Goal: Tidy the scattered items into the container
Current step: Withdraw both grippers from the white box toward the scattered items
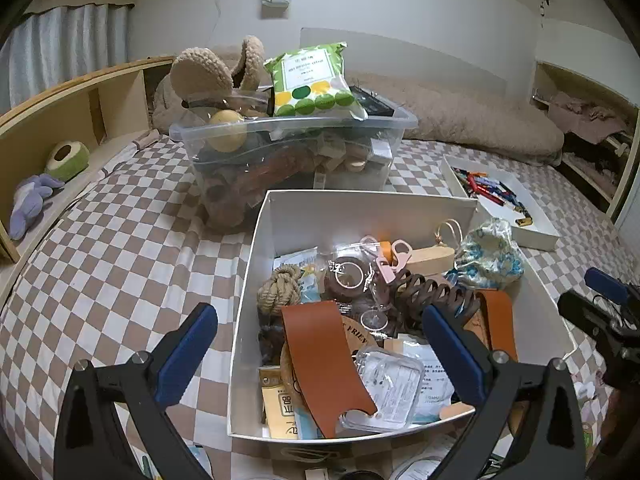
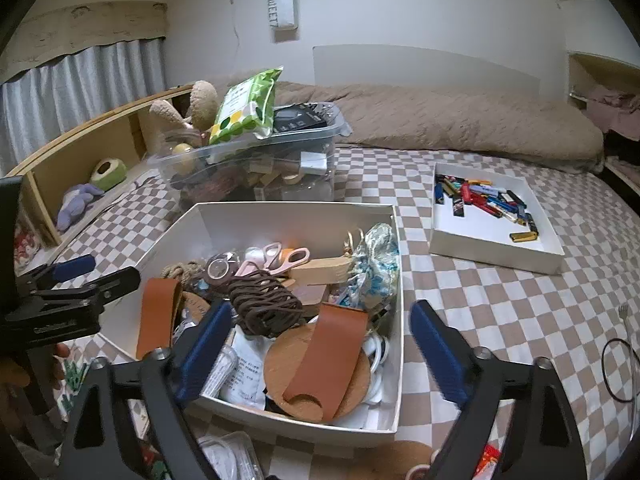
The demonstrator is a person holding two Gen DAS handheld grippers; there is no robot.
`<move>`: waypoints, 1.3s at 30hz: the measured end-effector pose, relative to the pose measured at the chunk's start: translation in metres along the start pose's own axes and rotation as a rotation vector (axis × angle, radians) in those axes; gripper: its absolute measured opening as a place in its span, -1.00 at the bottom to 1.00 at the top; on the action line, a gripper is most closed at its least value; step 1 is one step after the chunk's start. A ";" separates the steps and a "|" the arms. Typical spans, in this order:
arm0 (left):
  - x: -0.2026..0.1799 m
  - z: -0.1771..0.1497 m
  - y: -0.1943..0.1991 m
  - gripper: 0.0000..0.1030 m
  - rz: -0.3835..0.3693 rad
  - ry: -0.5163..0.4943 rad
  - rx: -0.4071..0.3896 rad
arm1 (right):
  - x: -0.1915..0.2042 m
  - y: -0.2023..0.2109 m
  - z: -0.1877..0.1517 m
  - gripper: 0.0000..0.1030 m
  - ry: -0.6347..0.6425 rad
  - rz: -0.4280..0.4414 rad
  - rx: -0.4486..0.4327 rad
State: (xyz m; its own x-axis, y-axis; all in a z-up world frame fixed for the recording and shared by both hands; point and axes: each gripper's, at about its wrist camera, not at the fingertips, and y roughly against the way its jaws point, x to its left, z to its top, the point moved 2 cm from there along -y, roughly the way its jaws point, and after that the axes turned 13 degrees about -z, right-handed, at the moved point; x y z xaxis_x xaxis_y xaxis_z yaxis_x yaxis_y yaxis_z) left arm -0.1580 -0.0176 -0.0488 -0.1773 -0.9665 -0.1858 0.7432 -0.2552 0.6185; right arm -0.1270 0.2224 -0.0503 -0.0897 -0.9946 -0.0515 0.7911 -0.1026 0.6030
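A white cardboard box [image 1: 260,264] [image 2: 400,280] sits on the checked bed cover. It holds two brown leather straps [image 1: 324,360], a cork coaster [image 2: 288,364], pink scissors [image 2: 276,258], a rope knot [image 1: 278,288], a brown cord bundle [image 2: 264,304], a wooden block and a patterned cloth pouch [image 1: 490,254]. My left gripper [image 1: 319,314] hovers open over the box's near left corner with nothing between its fingers. My right gripper [image 2: 320,310] is open and empty astride the box's near right wall. Loose packets [image 2: 228,456] and a cork piece [image 2: 404,456] lie in front of the box.
Behind the box stands a full clear plastic bin [image 1: 296,128] topped by a green packet [image 1: 312,80]. To the right lies a shallow white tray [image 2: 496,248] of small coloured items. A beige bolster [image 2: 460,120], a wooden shelf [image 1: 60,120] with plush toys, and a black cable [image 2: 618,372] are also here.
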 end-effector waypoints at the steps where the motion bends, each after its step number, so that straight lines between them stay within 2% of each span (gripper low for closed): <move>1: 0.000 0.000 0.000 1.00 -0.001 0.002 0.003 | 0.000 0.000 0.000 1.00 -0.002 -0.002 -0.001; 29: -0.010 0.001 0.030 1.00 0.016 -0.040 -0.050 | -0.009 0.027 0.004 1.00 -0.021 -0.030 -0.058; 39: -0.008 -0.014 0.047 1.00 0.009 -0.029 -0.058 | -0.025 0.040 -0.008 1.00 -0.053 -0.053 -0.067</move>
State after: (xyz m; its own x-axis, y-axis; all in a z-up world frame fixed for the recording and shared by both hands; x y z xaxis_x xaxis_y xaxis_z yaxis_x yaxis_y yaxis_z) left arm -0.1127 -0.0219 -0.0287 -0.1888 -0.9693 -0.1577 0.7809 -0.2456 0.5743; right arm -0.0883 0.2427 -0.0313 -0.1629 -0.9859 -0.0390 0.8231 -0.1576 0.5455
